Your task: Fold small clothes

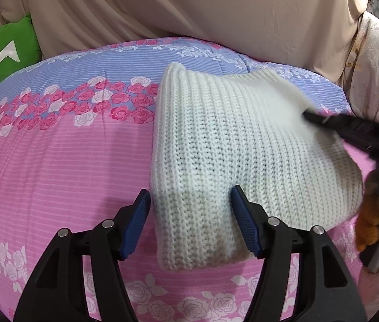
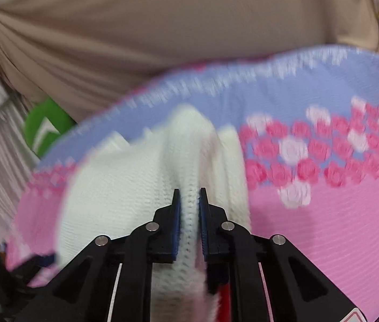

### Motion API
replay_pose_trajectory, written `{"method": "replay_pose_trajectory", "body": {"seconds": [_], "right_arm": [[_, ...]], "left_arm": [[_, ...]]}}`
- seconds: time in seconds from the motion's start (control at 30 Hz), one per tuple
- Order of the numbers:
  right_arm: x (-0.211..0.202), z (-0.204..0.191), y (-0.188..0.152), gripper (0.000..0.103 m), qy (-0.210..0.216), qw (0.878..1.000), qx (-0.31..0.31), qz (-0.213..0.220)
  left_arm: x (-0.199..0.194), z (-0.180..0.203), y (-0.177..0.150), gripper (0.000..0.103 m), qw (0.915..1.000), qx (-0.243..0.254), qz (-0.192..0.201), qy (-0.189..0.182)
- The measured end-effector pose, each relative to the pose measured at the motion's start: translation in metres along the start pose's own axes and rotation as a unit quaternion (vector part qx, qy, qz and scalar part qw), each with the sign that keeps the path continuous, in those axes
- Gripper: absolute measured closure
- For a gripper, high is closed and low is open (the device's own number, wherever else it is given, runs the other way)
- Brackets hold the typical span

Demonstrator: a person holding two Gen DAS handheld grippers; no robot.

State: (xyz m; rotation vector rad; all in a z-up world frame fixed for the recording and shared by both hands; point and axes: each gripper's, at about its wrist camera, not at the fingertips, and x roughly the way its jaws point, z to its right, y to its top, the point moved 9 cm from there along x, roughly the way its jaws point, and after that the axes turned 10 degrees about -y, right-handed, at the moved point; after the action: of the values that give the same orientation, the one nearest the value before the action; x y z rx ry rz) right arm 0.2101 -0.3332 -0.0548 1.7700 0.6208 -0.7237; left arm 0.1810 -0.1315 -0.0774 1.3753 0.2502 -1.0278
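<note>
A white ribbed knit garment (image 1: pixel 229 145) lies folded on a pink and blue rose-print quilt (image 1: pixel 63 166). My left gripper (image 1: pixel 189 201) stands open astride the knit's near left corner. Its left pad sits just beside the knit's edge and its right finger rests on the fabric. My right gripper (image 2: pixel 189 190) is shut on a raised fold of the same knit (image 2: pixel 125 187), which bunches up between its blue pads. In the left wrist view the right gripper (image 1: pixel 310 115) shows as a blurred black shape at the knit's far right edge.
Beige draped cloth (image 1: pixel 189 8) hangs behind the quilt. A green cushion (image 1: pixel 4 53) sits at the far left. A hand in an orange-brown covering (image 1: pixel 374 214) holds the right tool at the right edge. Bare pink quilt (image 2: pixel 323 228) lies to the right of the knit.
</note>
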Motion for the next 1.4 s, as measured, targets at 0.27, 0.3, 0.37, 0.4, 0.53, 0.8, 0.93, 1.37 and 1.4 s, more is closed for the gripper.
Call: {"method": "replay_pose_trajectory", "body": {"seconds": [0.27, 0.3, 0.37, 0.4, 0.53, 0.8, 0.93, 1.37, 1.4], "right_arm": [[-0.068, -0.012, -0.003, 0.078, -0.011, 0.998, -0.014, 0.061], [-0.073, -0.012, -0.012, 0.070, -0.013, 0.998, -0.016, 0.062], [-0.073, -0.009, -0.026, 0.058, -0.023, 0.998, -0.018, 0.057], [-0.069, -0.008, -0.035, 0.057, -0.027, 0.998, -0.018, 0.049], [-0.062, -0.009, -0.052, 0.082, -0.015, 0.999, -0.016, 0.039], [-0.047, 0.003, -0.060, 0.081, -0.005, 1.000, -0.003, 0.016], [-0.075, 0.001, -0.042, 0.073, 0.000, 0.999, 0.004, 0.041], [0.026, -0.014, 0.042, 0.084, -0.062, 0.995, -0.076, -0.020], [0.038, -0.008, 0.038, 0.083, -0.059, 0.995, -0.072, -0.026]], "left_arm": [[-0.001, -0.001, 0.000, 0.042, 1.0000, -0.002, 0.000, 0.008], [-0.001, -0.001, 0.000, 0.042, 1.0000, -0.002, 0.000, 0.010], [-0.001, -0.001, 0.000, 0.042, 0.9999, -0.002, 0.000, 0.012], [-0.001, -0.001, -0.001, 0.042, 0.9999, -0.003, 0.000, 0.013], [-0.004, -0.002, 0.000, 0.042, 0.9999, -0.009, 0.000, 0.013], [-0.008, 0.000, 0.000, 0.042, 0.9999, -0.008, -0.001, 0.014], [-0.021, 0.004, 0.017, 0.043, 0.9998, -0.002, 0.016, 0.007], [0.044, -0.014, 0.090, 0.035, 0.9986, -0.007, 0.003, 0.051], [0.050, -0.017, 0.090, 0.031, 0.9984, -0.010, 0.003, 0.056]]}}
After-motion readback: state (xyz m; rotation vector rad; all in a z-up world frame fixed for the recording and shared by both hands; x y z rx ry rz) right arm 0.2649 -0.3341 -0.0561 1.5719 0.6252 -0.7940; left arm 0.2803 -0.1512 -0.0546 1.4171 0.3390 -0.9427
